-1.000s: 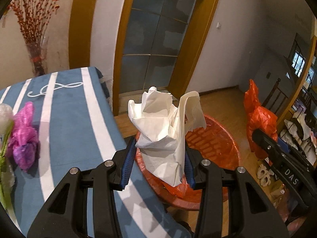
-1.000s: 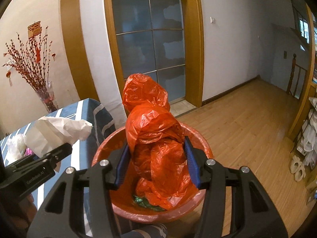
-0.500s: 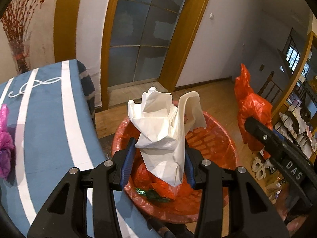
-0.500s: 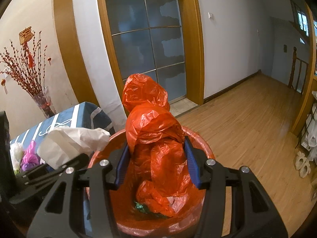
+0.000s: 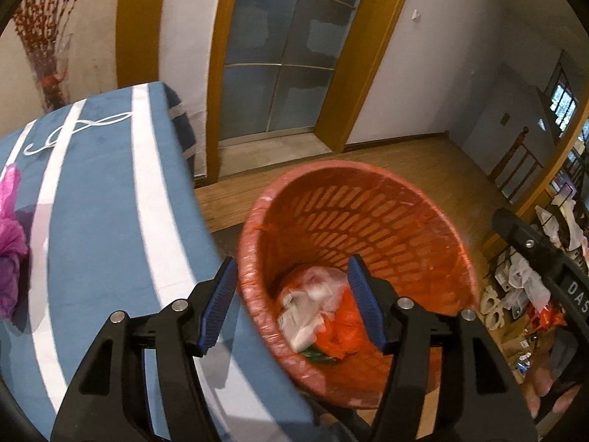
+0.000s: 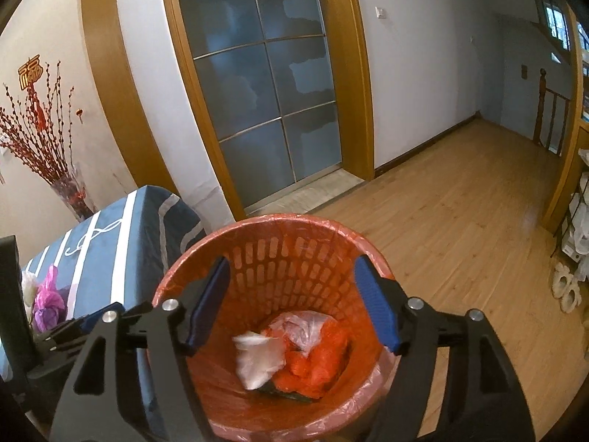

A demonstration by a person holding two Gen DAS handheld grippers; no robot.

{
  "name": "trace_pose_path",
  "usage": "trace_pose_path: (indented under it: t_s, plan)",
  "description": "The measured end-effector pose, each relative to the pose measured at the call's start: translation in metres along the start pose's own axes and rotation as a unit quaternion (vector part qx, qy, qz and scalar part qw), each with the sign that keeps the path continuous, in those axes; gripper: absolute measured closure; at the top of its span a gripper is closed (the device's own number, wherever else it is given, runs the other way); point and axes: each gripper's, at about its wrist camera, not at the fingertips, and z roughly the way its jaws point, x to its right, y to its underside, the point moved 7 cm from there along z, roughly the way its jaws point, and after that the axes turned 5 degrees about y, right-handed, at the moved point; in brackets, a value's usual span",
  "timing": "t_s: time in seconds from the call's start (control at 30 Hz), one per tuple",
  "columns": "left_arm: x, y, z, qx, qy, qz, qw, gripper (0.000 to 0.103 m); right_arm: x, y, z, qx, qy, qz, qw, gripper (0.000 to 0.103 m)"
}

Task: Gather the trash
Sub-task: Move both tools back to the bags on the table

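From the left wrist view, the left hand-held gripper [image 5: 291,302] hangs over the near rim of the orange basket [image 5: 368,199]; its jaws have just been opening and now stand wide with nothing between them. The white paper [image 5: 302,316] lies at the bottom of the basket beside the crumpled orange bag [image 5: 340,333], so both pieces look delivered. What seems left is the purple bag [image 5: 11,243] on the blue striped surface [image 5: 103,191], well apart from the basket at the left edge of the view. The surface's corner sits just beside the basket rim, so any swing back toward the purple bag has to clear that edge; the wooden floor [image 5: 423,162] beyond the basket is open. From the right wrist view, the right hand-held gripper [image 6: 292,302] is also over the basket [image 6: 272,228], its jaws having just been opening, spread wide and empty. Below them the white paper [image 6: 257,361] and orange bag [image 6: 316,361] rest together on the basket floor, with a clear plastic scrap on top. The purple bag [image 6: 48,302] shows at far left next to something white I cannot identify. The left tool's black body crowds that side, while the floor [image 6: 460,221] to the right lies open for pulling back.
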Motion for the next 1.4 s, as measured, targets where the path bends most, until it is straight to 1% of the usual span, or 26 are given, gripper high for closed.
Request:
trace_pose_path:
  t_s: [0.3, 0.47, 0.77, 0.9, 1.0, 1.17, 1.37, 1.4]
  plan:
    - [-0.025, 0.007, -0.022, 0.008, -0.034, 0.001, 0.9994, 0.04, -0.006, 0.007, -0.013, -0.002, -0.002, -0.007, 1.0, 0.031]
    - [-0.042, 0.014, -0.046, 0.02, -0.05, -0.007, 0.9985, 0.04, -0.021, 0.013, -0.025, -0.004, -0.009, -0.017, 1.0, 0.031]
    - [-0.079, 0.024, -0.094, 0.051, -0.08, -0.038, 0.9948, 0.04, -0.063, 0.027, -0.046, -0.008, -0.034, -0.051, 0.998, 0.031]
    - [-0.103, 0.03, -0.118, 0.067, -0.095, -0.062, 0.9913, 0.04, -0.092, 0.038, -0.053, -0.017, -0.056, -0.07, 0.996, 0.031]
    - [-0.125, 0.037, -0.139, 0.082, -0.114, -0.077, 0.987, 0.04, -0.119, 0.049, -0.059, -0.023, -0.076, -0.089, 0.993, 0.031]
    - [-0.173, 0.05, -0.178, 0.107, -0.16, -0.103, 0.976, 0.04, -0.168, 0.066, -0.068, -0.032, -0.111, -0.121, 0.986, 0.031]
    - [-0.24, 0.066, -0.215, 0.123, -0.215, -0.148, 0.9574, 0.04, -0.241, 0.091, -0.083, -0.042, -0.164, -0.163, 0.972, 0.032]
    - [-0.249, 0.069, -0.22, 0.126, -0.221, -0.156, 0.9545, 0.04, -0.256, 0.095, -0.085, -0.044, -0.176, -0.169, 0.969, 0.036]
